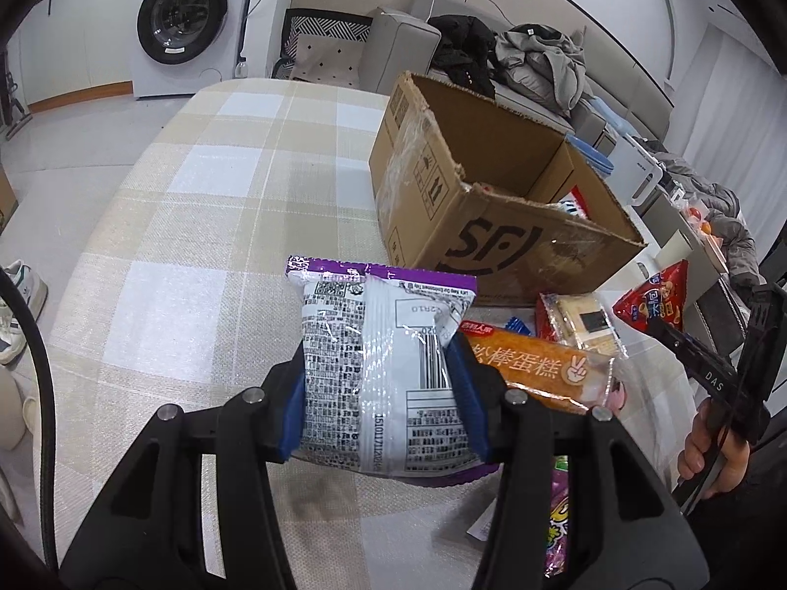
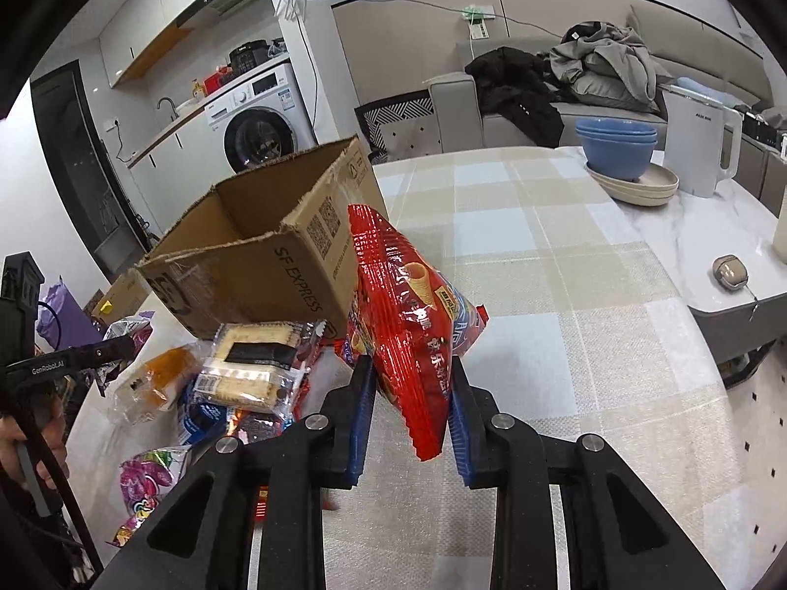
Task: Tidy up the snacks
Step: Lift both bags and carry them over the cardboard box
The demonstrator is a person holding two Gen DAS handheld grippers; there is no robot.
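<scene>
Left jaws pinch the white packet [image 1: 388, 373] across its width, long axis pointing ahead; right jaws squeeze the red bag [image 2: 413, 334] the same way. We reckon the cardboard box [image 1: 497, 226] sits ahead-right of our left gripper [image 1: 386, 393], ahead-left of the right gripper [image 2: 408, 413], roughly equally near, on the desk [image 1: 206, 206].

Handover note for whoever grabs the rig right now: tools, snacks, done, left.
Left tool: shut on a white-and-purple snack bag, lifted off the table.
Right tool: shut on a red cone-snack bag, also off the table.
Cardboard box: open on the checked tablecloth, some packets already inside.
Left: drop both bags in, then clear the pile beside the box, including the orange cake pack, cracker packs and a purple candy bag.
</scene>
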